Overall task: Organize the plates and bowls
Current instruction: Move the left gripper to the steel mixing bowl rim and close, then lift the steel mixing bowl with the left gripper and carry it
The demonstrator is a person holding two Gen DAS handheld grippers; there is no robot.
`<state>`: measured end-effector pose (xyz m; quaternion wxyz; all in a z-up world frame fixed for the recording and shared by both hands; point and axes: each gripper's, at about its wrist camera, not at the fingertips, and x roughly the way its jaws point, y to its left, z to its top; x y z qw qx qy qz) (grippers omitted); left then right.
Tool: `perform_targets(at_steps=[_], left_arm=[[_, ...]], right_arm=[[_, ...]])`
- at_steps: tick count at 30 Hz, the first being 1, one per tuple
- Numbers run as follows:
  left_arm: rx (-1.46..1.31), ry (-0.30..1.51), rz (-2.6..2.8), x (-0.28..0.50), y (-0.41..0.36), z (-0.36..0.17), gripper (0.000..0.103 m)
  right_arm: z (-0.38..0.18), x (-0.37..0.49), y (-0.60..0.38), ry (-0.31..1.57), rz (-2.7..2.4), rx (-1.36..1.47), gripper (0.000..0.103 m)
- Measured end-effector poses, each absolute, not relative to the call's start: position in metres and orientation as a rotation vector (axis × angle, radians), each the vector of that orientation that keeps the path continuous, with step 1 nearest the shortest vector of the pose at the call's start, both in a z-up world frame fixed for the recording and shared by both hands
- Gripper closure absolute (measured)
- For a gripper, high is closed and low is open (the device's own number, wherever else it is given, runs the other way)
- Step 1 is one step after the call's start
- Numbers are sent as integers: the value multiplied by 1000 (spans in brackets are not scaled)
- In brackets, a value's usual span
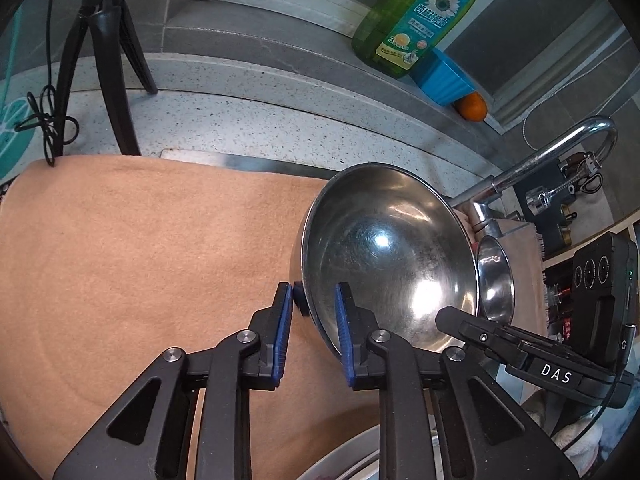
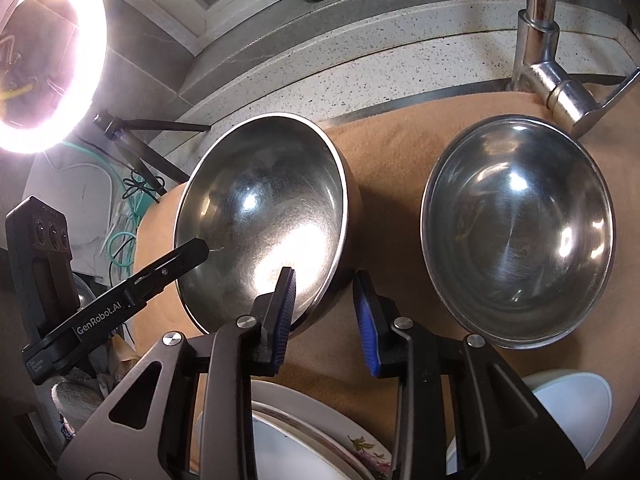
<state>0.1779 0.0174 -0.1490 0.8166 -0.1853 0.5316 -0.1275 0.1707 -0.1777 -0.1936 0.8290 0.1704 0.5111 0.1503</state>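
A steel bowl sits tilted on the tan cloth. My left gripper straddles its left rim, one pad outside and one inside, jaws open with gaps to the wall. In the right wrist view the same bowl has my right gripper straddling its right rim, open too. A second steel bowl stands to the right on the cloth. It shows partly behind the first bowl in the left wrist view. A flowered plate and a white dish lie near the front edge.
A chrome faucet rises behind the second bowl. A green soap bottle, a blue cup and an orange stand on the back ledge. A black tripod and a ring light stand left.
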Motion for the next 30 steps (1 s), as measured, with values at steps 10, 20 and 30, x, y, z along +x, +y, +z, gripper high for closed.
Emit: perform_targets(at_steps=[10, 20, 30], left_arm=[[-397, 1073, -226, 150, 47, -127, 85], [-452, 1040, -120, 108, 101, -122, 85], [-488, 1040, -43, 63, 136, -127, 85]], right_arm=[[-176, 156, -145, 1069, 393, 313, 73], [-181, 142, -81, 1108, 507, 232, 73], [-187, 119, -31, 1150, 583, 171, 73]])
